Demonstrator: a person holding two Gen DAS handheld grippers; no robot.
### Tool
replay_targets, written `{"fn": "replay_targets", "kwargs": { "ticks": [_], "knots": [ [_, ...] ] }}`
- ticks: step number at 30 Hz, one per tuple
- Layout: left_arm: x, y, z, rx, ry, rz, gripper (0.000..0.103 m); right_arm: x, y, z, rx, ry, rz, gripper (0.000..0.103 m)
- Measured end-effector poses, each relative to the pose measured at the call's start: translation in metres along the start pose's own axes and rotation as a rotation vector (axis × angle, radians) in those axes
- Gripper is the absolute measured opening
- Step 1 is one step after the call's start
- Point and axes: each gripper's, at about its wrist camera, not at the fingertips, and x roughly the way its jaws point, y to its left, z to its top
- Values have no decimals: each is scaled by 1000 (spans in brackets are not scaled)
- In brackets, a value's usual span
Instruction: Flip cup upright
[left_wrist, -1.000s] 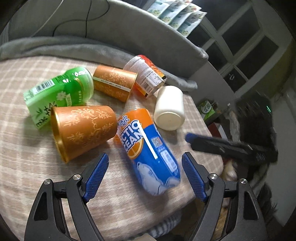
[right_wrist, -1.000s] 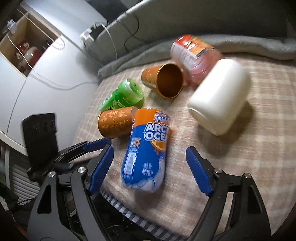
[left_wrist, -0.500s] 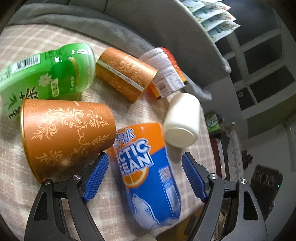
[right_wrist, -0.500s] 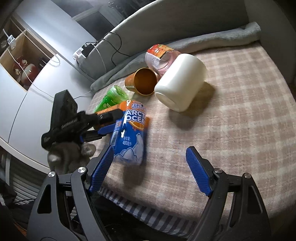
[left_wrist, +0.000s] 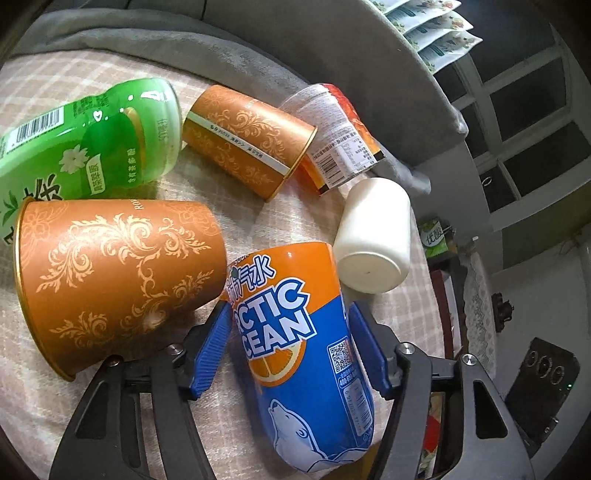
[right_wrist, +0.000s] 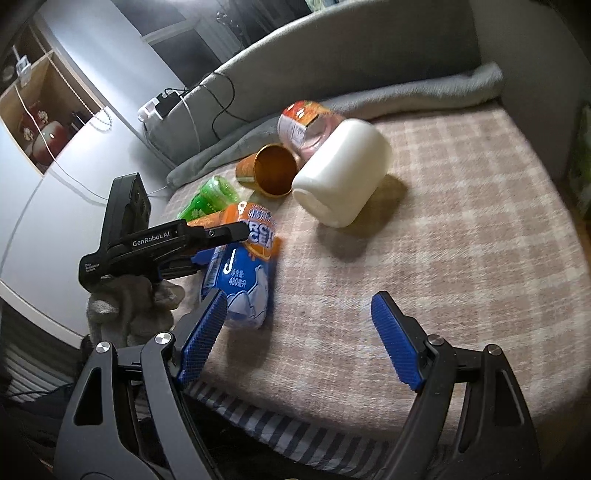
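A blue and orange "Arctic Ocean" cup (left_wrist: 306, 339) lies on its side on the checked cloth near the front edge. My left gripper (left_wrist: 291, 347) straddles it, its blue pads close to both sides; the jaws have narrowed but I cannot tell whether they touch it. The cup also shows in the right wrist view (right_wrist: 243, 269), with the left gripper (right_wrist: 221, 240) over it. My right gripper (right_wrist: 295, 343) is open and empty, hovering over bare cloth to the right of the cup.
Several other containers lie on their sides: two orange patterned cups (left_wrist: 118, 269) (left_wrist: 247, 136), a green bottle (left_wrist: 85, 144), a red-labelled clear cup (left_wrist: 336, 136) and a white cup (left_wrist: 373, 236). A grey sofa back (right_wrist: 332, 55) curves behind. The cloth's front edge (right_wrist: 295, 439) drops off.
My left gripper has moved forward over the blue and orange cup and its jaws have narrowed around it. My right gripper has pulled back and to the right.
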Motion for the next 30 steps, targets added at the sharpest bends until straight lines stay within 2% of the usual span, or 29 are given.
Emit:
{"fn": "replay_targets", "kwargs": {
  "ticks": [6,11,18,30],
  "knots": [
    [1,-8,0,37,-21,12,63,-19,16,-5,-83,-97,-199,83],
    [-4,-17,-4,87,-49,23,62,-28,25,-10,-130,-148,-315,83],
    [-17,-34,-9,181,-116,55,62,-32,33,-15,-166,-180,-364,83],
    [-29,-59,-15,308,-221,119,61,-36,37,-14,-174,-201,-378,83]
  ]
}}
